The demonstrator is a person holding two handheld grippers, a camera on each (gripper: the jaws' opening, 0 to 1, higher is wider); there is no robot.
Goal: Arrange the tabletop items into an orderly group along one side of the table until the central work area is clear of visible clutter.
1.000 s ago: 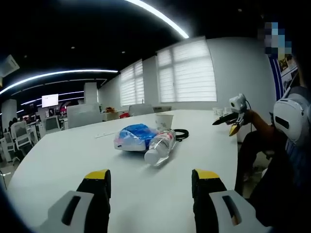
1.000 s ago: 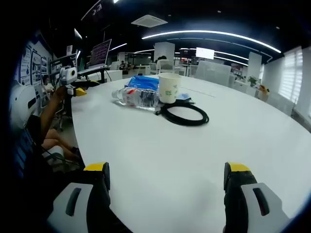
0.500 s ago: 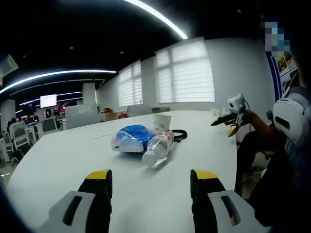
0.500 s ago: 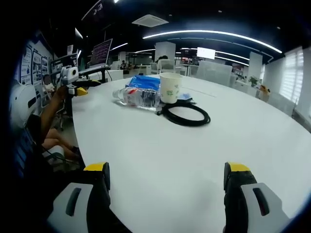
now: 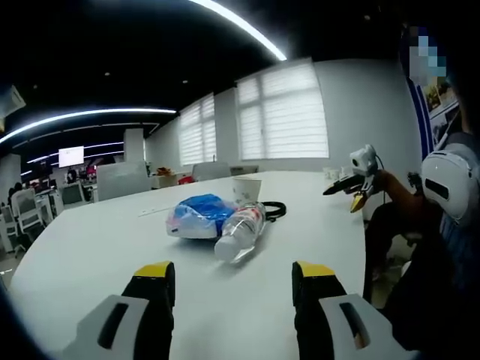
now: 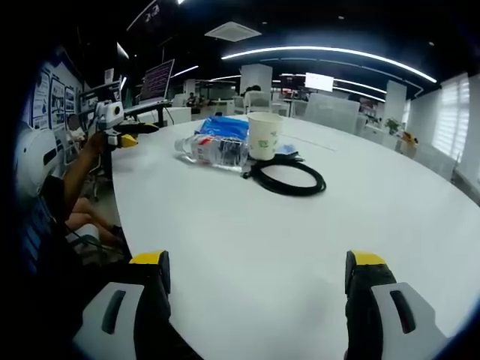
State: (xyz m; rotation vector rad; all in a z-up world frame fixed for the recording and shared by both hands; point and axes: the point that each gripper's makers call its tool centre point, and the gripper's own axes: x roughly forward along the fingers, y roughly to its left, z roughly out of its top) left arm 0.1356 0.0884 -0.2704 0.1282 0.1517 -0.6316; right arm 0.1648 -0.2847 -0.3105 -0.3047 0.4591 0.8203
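Plastic bottle [image 5: 238, 231] beyond spread jaws

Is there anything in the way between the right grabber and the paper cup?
Yes. The coiled black cable lies on the table in front of the paper cup, between it and the open right gripper. The rest of the path is bare tabletop.

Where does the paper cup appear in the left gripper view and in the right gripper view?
Left gripper view: the paper cup stands just above the picture's middle, behind the lying water bottle.
Right gripper view: the paper cup stands upper middle, right of the water bottle, behind the coiled black cable.
Shared landmark: the blue bag beside the bottle.
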